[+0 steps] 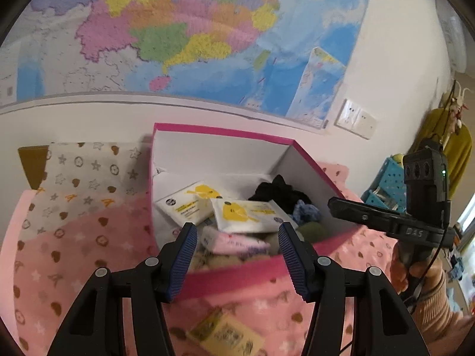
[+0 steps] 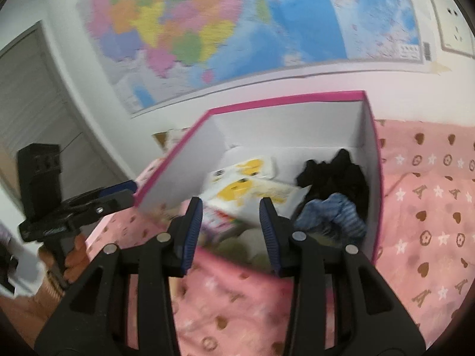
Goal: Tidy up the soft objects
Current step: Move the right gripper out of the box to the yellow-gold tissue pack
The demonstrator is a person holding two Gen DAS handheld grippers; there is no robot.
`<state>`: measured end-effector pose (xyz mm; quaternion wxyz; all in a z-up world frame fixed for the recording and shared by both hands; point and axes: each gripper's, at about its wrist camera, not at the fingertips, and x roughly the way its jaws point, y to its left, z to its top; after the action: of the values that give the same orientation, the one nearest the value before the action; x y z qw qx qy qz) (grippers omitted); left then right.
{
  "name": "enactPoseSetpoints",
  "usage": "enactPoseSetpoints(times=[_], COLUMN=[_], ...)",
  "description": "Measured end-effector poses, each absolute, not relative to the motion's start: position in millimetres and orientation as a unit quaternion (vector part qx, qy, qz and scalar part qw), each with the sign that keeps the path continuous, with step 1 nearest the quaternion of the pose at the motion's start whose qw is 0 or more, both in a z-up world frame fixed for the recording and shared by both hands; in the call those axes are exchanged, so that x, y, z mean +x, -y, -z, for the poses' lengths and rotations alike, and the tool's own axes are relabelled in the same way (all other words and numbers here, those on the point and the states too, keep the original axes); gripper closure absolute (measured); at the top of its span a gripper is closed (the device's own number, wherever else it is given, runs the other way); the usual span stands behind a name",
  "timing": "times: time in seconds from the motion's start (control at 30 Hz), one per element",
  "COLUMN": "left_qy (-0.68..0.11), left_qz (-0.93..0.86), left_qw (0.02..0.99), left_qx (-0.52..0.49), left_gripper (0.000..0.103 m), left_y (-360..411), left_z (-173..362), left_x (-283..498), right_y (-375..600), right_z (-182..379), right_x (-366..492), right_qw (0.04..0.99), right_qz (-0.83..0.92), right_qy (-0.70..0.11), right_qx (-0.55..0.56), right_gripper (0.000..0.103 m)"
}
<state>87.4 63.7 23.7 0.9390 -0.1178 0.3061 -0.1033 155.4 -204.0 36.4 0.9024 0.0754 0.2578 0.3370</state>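
Note:
A pink-edged white box (image 1: pixel 225 132) (image 2: pixel 368 136) stands on the pink bed. Inside lie white-and-yellow tissue packs (image 1: pixel 243 212) (image 2: pixel 252 190), a pink pack (image 1: pixel 234 241), black cloth (image 1: pixel 279 192) (image 2: pixel 335 175), blue striped cloth (image 1: pixel 307 212) (image 2: pixel 338 216) and an olive soft item (image 2: pixel 240 244). My left gripper (image 1: pixel 237 259) is open and empty, just in front of the box's near wall. My right gripper (image 2: pixel 231 234) is open and empty over the near wall; from the left wrist view it (image 1: pixel 341 204) sits at the box's right side. A yellow pack (image 1: pixel 225 332) lies on the blanket below the left gripper.
A pink patterned blanket (image 1: pixel 74 267) (image 2: pixel 424 207) covers the bed. A white patterned pillow (image 1: pixel 86 172) lies left of the box. A map (image 1: pixel 184 29) hangs on the wall behind. A blue basket (image 1: pixel 386 184) stands to the right. A grey door (image 2: pixel 38 103) is at left.

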Motion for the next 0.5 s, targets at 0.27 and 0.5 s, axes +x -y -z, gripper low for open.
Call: enactPoseSetpoints(times=[0.27,0.5], left_qy=[-0.35,-0.42], left_qz=[0.108,0.101], left_qw=[0.924,0.894], left_qx=[-0.106,-0.121], left_gripper=[0.045,0.045], left_y=[-68,-72], left_z=[10,58], left_x=[61,74], right_y=[179,142], right_z=[-6,47], right_x=[111,107], right_qw=[0.855,0.81], right_qz=[-0.424,-0.453], right_qy=[-0.292,-0.365], right_qx=[0.066,0.071], right_gripper=[0.061,0.061])
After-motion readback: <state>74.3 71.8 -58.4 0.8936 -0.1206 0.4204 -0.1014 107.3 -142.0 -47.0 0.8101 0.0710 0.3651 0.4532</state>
